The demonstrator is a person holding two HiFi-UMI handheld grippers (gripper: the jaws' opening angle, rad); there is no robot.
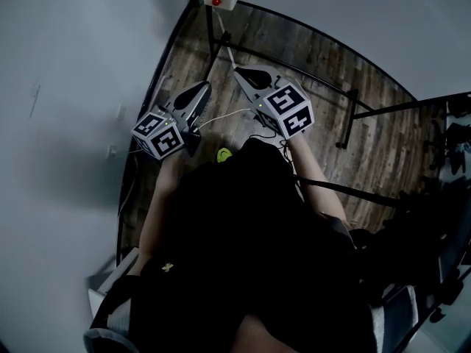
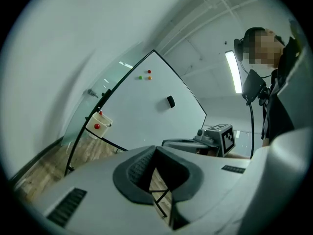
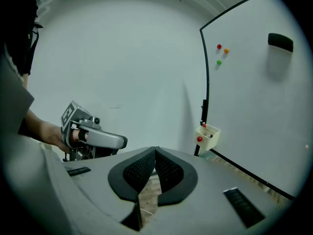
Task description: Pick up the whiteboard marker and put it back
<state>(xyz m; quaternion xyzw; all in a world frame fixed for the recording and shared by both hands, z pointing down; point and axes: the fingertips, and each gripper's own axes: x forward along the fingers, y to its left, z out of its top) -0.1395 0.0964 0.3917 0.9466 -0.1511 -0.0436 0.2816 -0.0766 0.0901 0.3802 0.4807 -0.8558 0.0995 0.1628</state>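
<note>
your dark top (image 1: 243, 241): fills the lower middle of the head view, nearest of all; both your forearms (image 1: 313, 164) reach forward from it.
left claw (image 2: 156, 151): held out level over the wooden floor (image 1: 316, 65). its pads meet at the tips with nothing between them, and only floor shows through the gap behind the tips.
right claw (image 3: 155, 152): just beside the left one and tipped a little downward. its ribbed pads are pressed together and it holds nothing.
whiteboard (image 3: 254, 111): stands on the floor ahead of both claws, well apart from them, with one side edge close to the grey wall (image 3: 122, 58).
frame (image 3: 204, 92): a dark rim running round the whiteboard.
white box (image 3: 208, 136): hangs on the frame at the whiteboard's lower corner on the wall side; a round red spot shows on it.
whiteboard marker (image 3: 204, 126): all you can make out is a small red tip sticking up out of the white box, at the side against the frame. it is too small to tell more, and neither claw touches it.
magnets (image 3: 219, 47): red, orange and green, clustered high on the whiteboard near its wall-side edge.
eraser (image 3: 280, 41): black, stuck on the whiteboard's face in the upper part, farther from the wall-side edge than the magnets.
</note>
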